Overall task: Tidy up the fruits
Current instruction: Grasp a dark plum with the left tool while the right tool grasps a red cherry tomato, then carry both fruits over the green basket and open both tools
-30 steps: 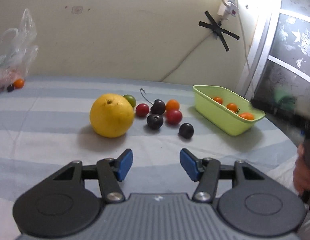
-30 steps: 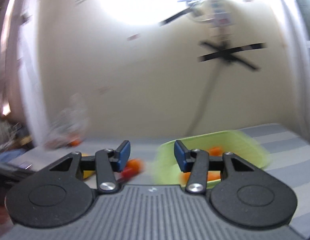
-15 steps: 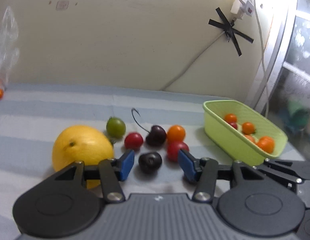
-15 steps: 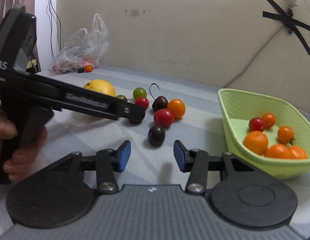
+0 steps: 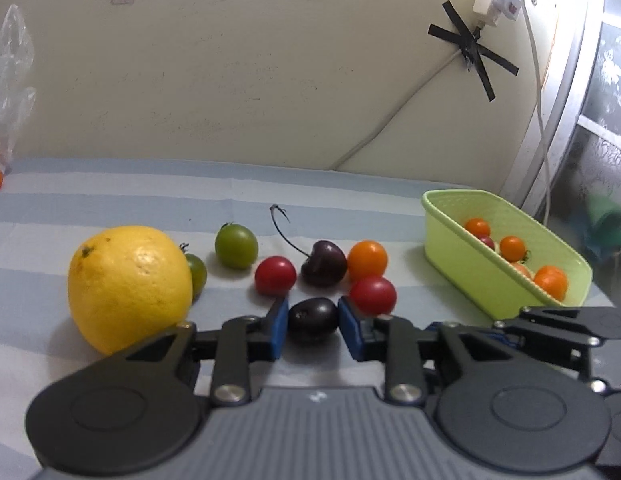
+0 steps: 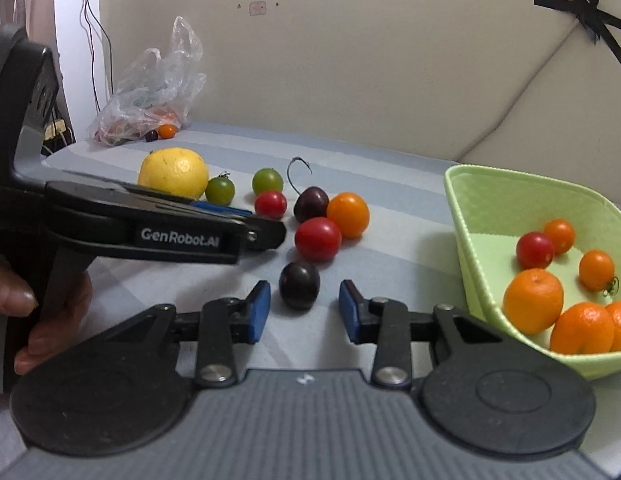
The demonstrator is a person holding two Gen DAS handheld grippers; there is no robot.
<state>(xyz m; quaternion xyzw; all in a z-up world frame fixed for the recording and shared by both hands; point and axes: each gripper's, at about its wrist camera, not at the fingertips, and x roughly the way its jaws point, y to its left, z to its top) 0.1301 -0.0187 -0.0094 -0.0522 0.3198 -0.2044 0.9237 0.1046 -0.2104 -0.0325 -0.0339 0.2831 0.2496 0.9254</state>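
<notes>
My left gripper point(image 5: 313, 324) has its blue pads around a dark cherry point(image 5: 313, 320) on the striped cloth; they seem to touch both sides, and the cherry rests on the cloth. My right gripper point(image 6: 303, 307) is open, and a second dark cherry point(image 6: 299, 285) lies just ahead between its fingers. A green basket point(image 6: 466, 216) at right holds orange and red fruits. A large yellow citrus point(image 5: 128, 282), green tomatoes point(image 5: 236, 247), red tomatoes point(image 5: 275, 275), a stemmed cherry point(image 5: 323, 263) and an orange tomato point(image 5: 367, 260) lie around.
A plastic bag point(image 6: 150, 92) with fruits lies at the far left by the wall. The left gripper's body point(image 6: 150, 228) crosses the right wrist view at left. A cushioned wall stands behind the bed; a window frame point(image 5: 566, 92) is at right.
My left gripper moved forward and narrowed around the dark cherry. My right gripper moved forward, bringing the other dark cherry between its open fingers.
</notes>
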